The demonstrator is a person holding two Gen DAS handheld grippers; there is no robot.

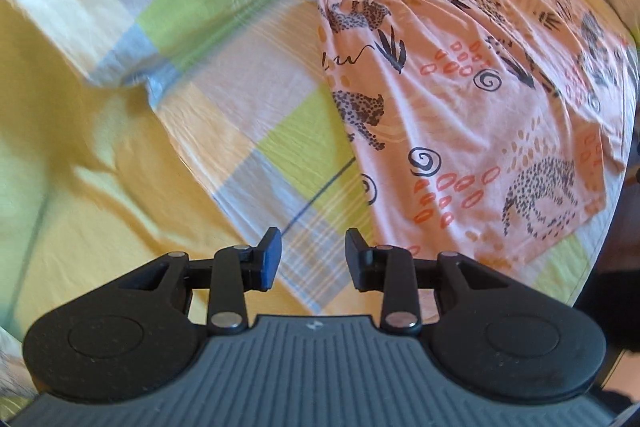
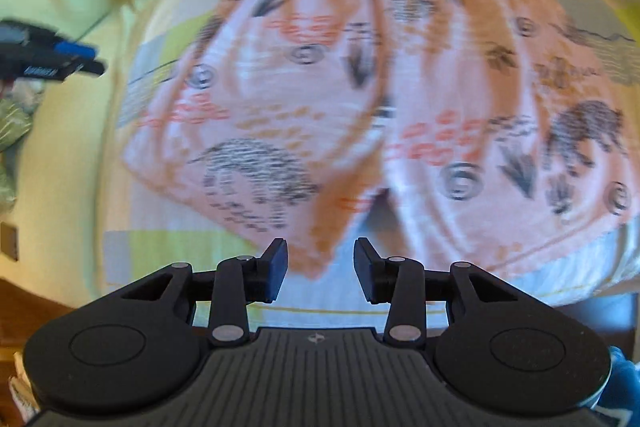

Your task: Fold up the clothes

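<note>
Pink shorts [image 1: 460, 95] printed with leopards, spirals and orange ovals lie flat on the checked bedsheet [image 1: 224, 95], at the right of the left wrist view. My left gripper [image 1: 313, 259] hangs open above the sheet, just left of the shorts' near hem, holding nothing. The right wrist view is blurred by motion: the shorts [image 2: 360, 99] fill its middle, both legs pointing toward me. My right gripper [image 2: 321, 271] is open over the crotch gap between the legs, nothing between its fingers. The left gripper [image 2: 52, 57] shows at the far left of that view.
The sheet has yellow, green, grey and white squares with wrinkles at the left [image 1: 104, 195]. A folded edge of the sheet [image 1: 132, 75] lies up left. A dark floor or bed edge [image 1: 616, 267] runs down the right side. Wooden furniture [image 2: 24, 315] sits lower left.
</note>
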